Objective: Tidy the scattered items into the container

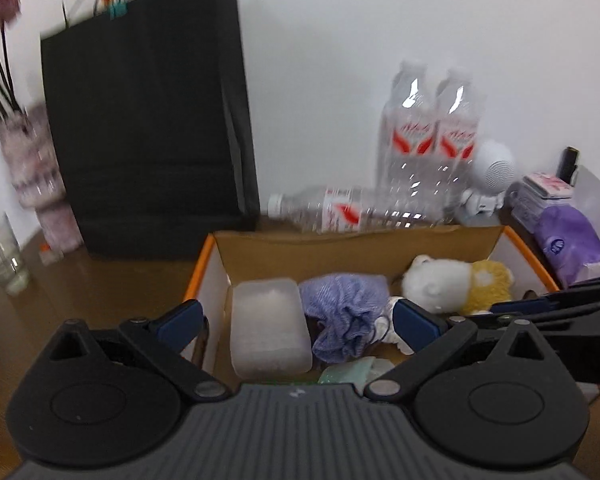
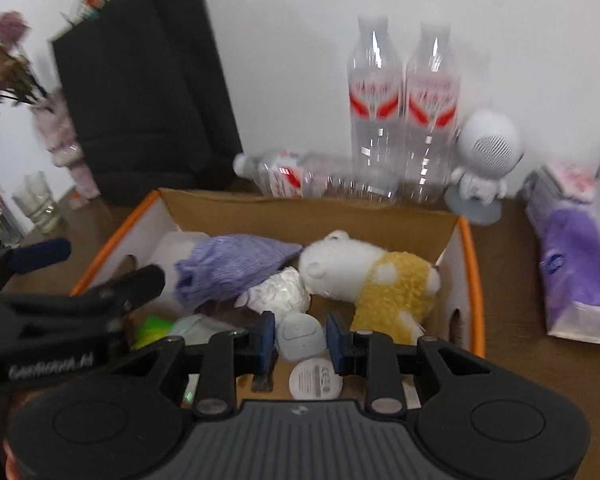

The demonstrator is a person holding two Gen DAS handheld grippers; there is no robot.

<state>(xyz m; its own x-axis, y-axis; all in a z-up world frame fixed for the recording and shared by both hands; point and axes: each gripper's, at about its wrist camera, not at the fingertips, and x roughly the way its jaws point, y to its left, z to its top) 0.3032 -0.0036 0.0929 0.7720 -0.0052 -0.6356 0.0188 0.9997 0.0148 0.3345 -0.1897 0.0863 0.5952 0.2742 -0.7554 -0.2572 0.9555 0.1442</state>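
Right wrist view: the right gripper (image 2: 300, 338) grasps a small round white case (image 2: 300, 338) over the cardboard box (image 2: 470, 264), plush toy (image 2: 374, 280) just ahead. Left gripper (image 1: 298, 320) hangs released above the box.

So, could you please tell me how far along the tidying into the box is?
Mostly done, it seems: the cardboard box already holds the plush toy, purple cloth and translucent case. In hand: the right claw has its pads either side of a small round white item over the box; whether it is gripped is unclear. The left claw is open and empty. Left outside: a lying bottle, possibly.
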